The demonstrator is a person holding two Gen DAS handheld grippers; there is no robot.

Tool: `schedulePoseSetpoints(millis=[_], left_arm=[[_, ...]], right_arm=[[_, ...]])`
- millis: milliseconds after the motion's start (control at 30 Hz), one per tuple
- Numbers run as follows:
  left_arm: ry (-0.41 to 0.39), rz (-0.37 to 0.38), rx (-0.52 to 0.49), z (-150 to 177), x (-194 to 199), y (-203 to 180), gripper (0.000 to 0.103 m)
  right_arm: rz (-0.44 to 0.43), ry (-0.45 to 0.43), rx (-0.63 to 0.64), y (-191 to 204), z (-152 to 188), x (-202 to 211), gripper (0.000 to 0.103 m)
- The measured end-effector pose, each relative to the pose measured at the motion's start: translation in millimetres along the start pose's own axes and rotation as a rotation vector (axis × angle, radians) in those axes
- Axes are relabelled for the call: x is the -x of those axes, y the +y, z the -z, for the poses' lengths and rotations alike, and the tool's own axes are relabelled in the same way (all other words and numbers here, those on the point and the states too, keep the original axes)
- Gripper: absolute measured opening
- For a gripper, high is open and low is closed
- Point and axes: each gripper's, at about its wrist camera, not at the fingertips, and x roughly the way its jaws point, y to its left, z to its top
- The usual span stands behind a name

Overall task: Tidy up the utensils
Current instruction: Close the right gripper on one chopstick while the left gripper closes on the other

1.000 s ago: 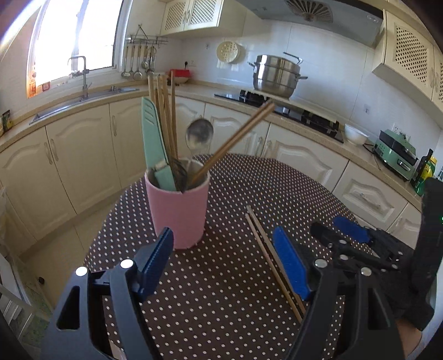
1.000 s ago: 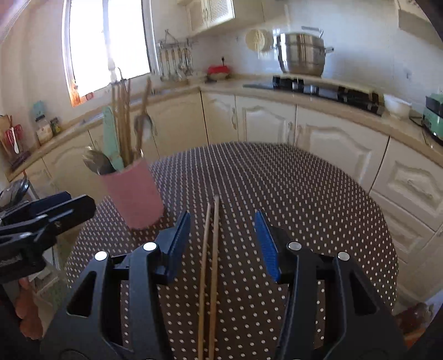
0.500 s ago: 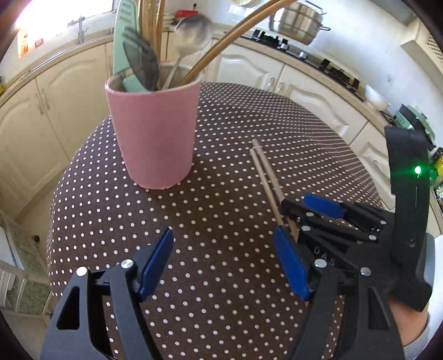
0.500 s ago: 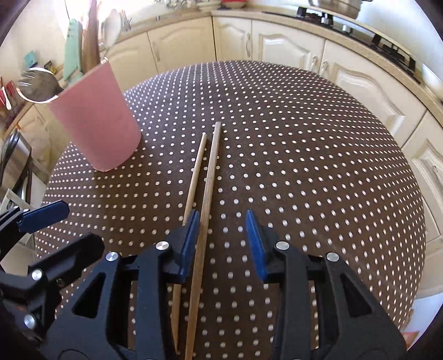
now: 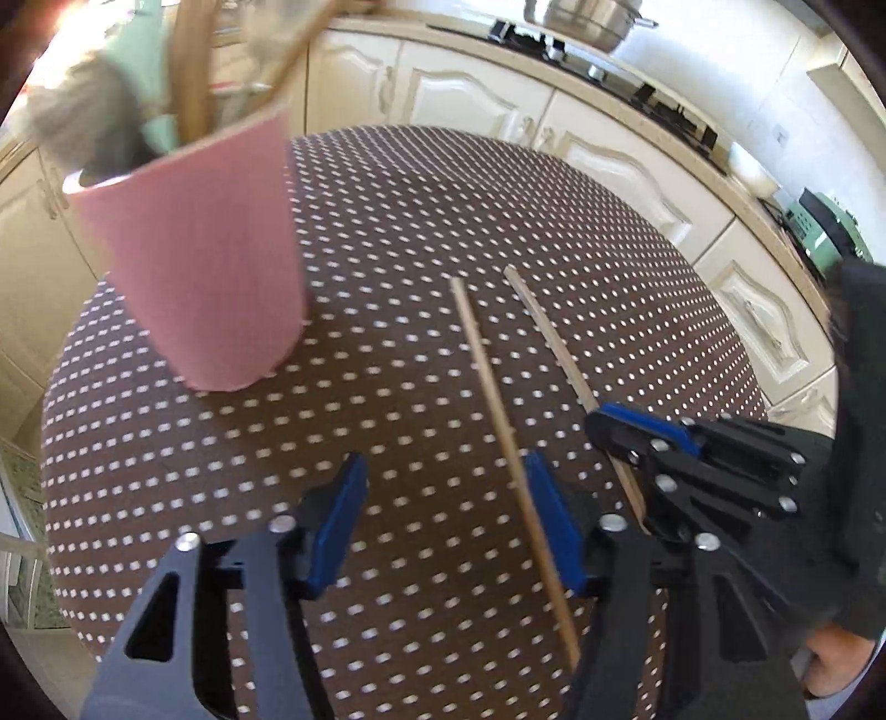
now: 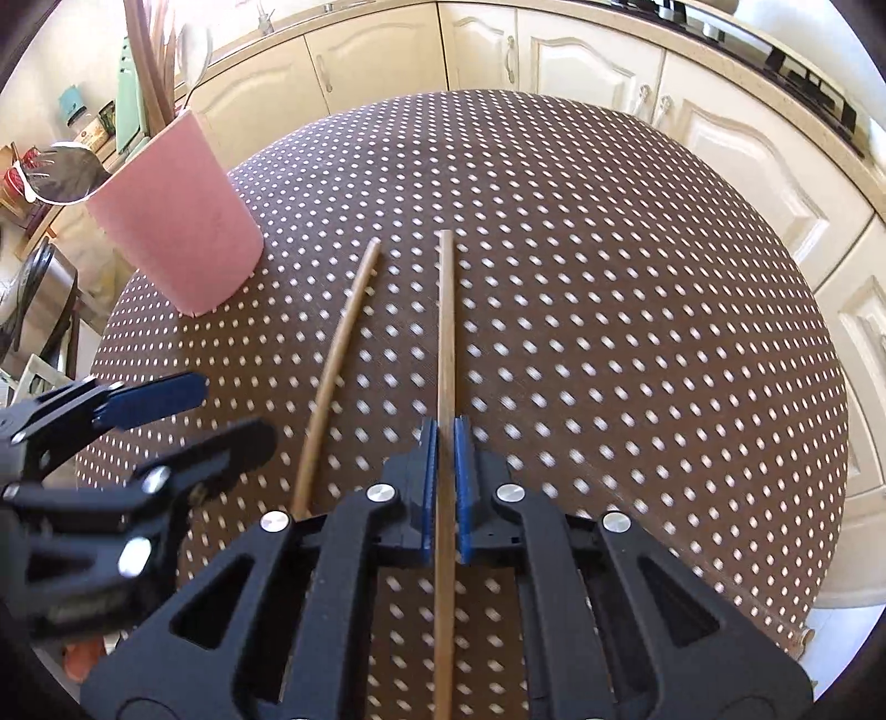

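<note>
Two wooden chopsticks (image 6: 446,332) lie splayed beside the upright pink holder (image 6: 177,221).

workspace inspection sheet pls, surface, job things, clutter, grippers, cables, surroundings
surface: round table under a brown cloth with white dots.
job's things: two wooden chopsticks, one clamped, one loose on the cloth; pink holder stands upright, full of utensils.
clutter: nothing seen on the cloth.
grippers: right hand-held gripper shut on the clamped chopstick; left hand-held gripper open, its jaws have just been closing, the loose chopstick between them.
cables: nothing seen.
surroundings: cream cabinets, hob with steel pot.
</note>
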Motion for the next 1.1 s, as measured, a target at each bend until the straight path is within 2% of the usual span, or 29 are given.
schedulePoseSetpoints(millis=[33, 100, 367, 400, 467, 533, 667, 800, 900, 1000, 1100], left_arm=[[0.012, 0.001, -0.005, -3, -4, -3, 0.047], [0.037, -0.012, -0.009, -9, -14, -10, 0.043], [0.049, -0.122, -0.066, -28, -34, -30, 0.04], [0.043, -0.156, -0.085, -29, -37, -34, 0.034], [0.031, -0.174, -0.092, -33, -39, -36, 0.026], [0.022, -0.177, -0.095, -33, -39, -35, 0.011], [0.006, -0.148, -0.093, -33, -38, -31, 0.006], [-0.013, -0.094, -0.064, -27, -29, -21, 0.005], [-0.062, -0.042, -0.062, -16, -13, -10, 0.005], [-0.124, 0.014, -0.067, -9, 8, -6, 0.005], [-0.203, 0.058, -0.076, 2, 33, -3, 0.005]], right_arm=[[-0.001, 0.005, -0.006, -6, 1, 1, 0.007], [-0.017, 0.014, -0.019, -16, 6, 6, 0.007], [-0.001, 0.044, -0.015, -23, 10, 11, 0.007], [0.006, 0.046, -0.014, -21, 9, 10, 0.007], [0.021, 0.055, -0.004, -17, 7, 8, 0.007], [0.028, 0.061, -0.003, -13, 3, 6, 0.007], [0.037, 0.066, 0.0, -9, 0, -4, 0.007], [0.041, 0.053, 0.009, -6, -4, -10, 0.007], [0.009, 0.023, -0.001, -2, -1, -8, 0.006], [-0.017, -0.034, -0.009, 4, 1, 0, 0.007], [-0.055, -0.127, -0.016, 14, 4, 19, 0.007]])
